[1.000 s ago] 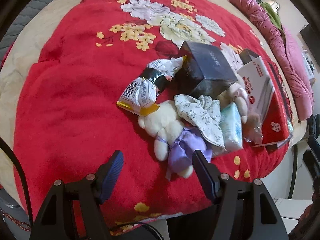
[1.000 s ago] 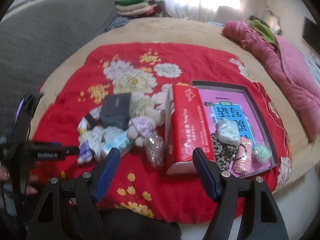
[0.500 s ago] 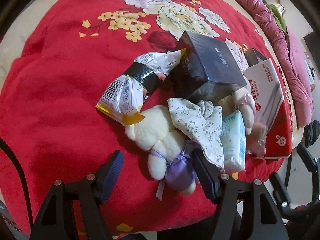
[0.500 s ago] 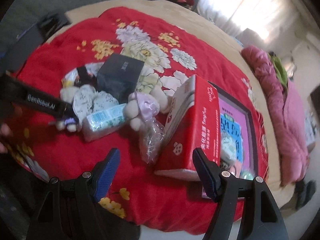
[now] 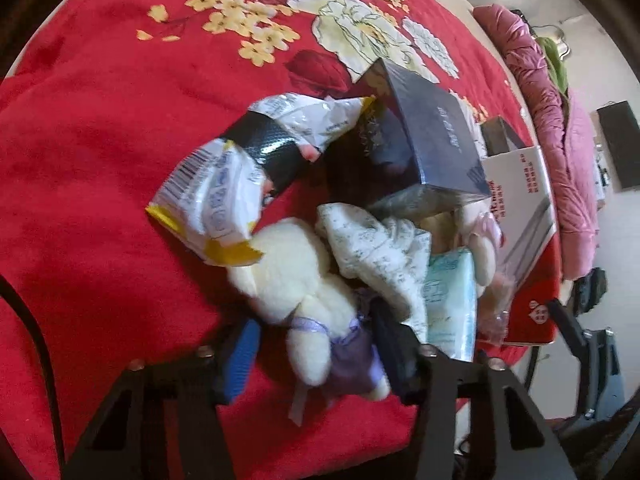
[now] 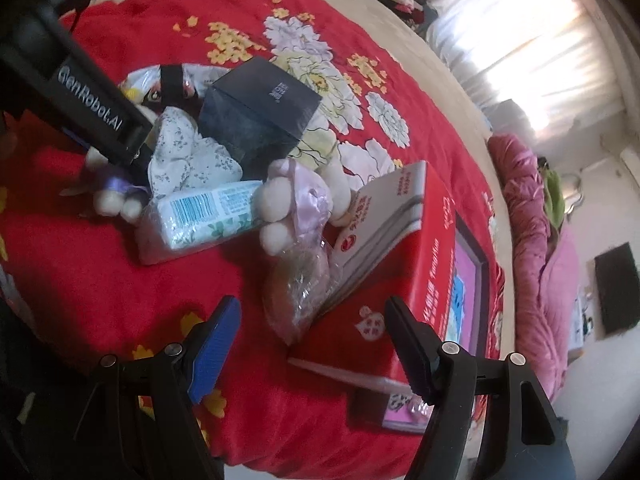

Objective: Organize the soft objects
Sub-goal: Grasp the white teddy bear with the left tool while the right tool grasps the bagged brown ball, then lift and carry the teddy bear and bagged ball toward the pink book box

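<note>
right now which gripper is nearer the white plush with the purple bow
Left. The left gripper straddles the white plush with the purple bow; the right gripper hangs open beside the red box, well away.

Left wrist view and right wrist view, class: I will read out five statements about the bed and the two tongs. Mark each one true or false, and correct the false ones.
1. The left tongs straddle the lower part of the white plush toy. True.
2. The dark box lies flat on the blanket, apart from the pile. False: it sits tilted, on and against the pile.
3. The right tongs grip the tissue pack. False: they are open and hold nothing.
4. The floral cloth lies between the white plush toy and the tissue pack. True.
5. The blanket is plain blue. False: it is red with flowers.
</note>
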`<state>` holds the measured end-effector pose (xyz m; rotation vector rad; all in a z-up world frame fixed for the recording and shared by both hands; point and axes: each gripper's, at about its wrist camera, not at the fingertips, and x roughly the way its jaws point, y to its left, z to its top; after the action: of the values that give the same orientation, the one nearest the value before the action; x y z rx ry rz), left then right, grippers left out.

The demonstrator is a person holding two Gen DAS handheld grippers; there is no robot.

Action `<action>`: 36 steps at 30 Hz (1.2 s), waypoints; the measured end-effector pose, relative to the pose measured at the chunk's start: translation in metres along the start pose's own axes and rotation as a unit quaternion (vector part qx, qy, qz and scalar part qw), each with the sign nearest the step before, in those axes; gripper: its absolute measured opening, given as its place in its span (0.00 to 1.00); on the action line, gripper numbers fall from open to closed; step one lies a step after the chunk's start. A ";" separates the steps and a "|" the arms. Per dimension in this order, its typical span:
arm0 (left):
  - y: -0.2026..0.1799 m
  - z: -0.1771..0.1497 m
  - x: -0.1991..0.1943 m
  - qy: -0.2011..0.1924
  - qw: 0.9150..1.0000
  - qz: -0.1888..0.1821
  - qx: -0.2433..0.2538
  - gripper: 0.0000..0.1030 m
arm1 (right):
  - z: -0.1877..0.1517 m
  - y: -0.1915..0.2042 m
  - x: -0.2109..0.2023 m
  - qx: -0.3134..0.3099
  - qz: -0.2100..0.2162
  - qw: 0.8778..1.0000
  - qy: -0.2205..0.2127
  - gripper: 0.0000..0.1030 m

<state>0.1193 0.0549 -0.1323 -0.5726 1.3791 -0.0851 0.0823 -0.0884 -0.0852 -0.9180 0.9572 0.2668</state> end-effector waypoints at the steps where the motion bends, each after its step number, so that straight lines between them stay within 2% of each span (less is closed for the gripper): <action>1: -0.001 0.000 0.001 0.001 1.000 0.002 0.003 0.51 | 0.001 0.002 0.003 -0.004 -0.006 1.000 0.001 0.72; 6: -0.002 0.001 0.002 -0.001 1.000 -0.006 0.004 0.50 | 0.008 0.005 0.015 -0.011 -0.003 1.000 0.005 0.70; 10: -0.003 0.002 0.004 -0.002 1.000 -0.007 0.007 0.50 | 0.012 0.006 0.027 -0.018 0.004 1.000 0.013 0.62; 15: 0.002 -0.002 0.000 -0.003 1.000 -0.010 0.007 0.50 | 0.016 0.006 0.039 -0.016 0.015 1.000 0.017 0.57; 18: 0.003 -0.002 0.000 -0.003 1.000 -0.011 0.007 0.50 | 0.019 0.003 0.046 -0.010 0.017 1.000 0.020 0.47; 20: 0.003 -0.002 -0.001 -0.003 1.000 -0.010 0.010 0.50 | 0.019 -0.001 0.047 0.009 0.030 0.999 0.020 0.46; 23: 0.003 -0.002 -0.001 -0.003 1.000 -0.011 0.010 0.50 | 0.017 -0.010 0.044 0.050 0.048 0.997 0.015 0.44; 31: 0.002 -0.007 -0.008 -0.008 1.000 -0.009 0.018 0.47 | 0.008 -0.018 0.023 0.081 0.068 0.994 0.000 0.38; 36: 0.003 -0.013 -0.018 -0.015 1.000 0.002 0.025 0.46 | 0.000 -0.026 0.005 0.113 0.094 0.989 -0.015 0.37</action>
<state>0.1028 0.0601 -0.1189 -0.5278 1.3443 -0.1076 0.1002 -0.1053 -0.0745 -0.6149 1.0256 0.3234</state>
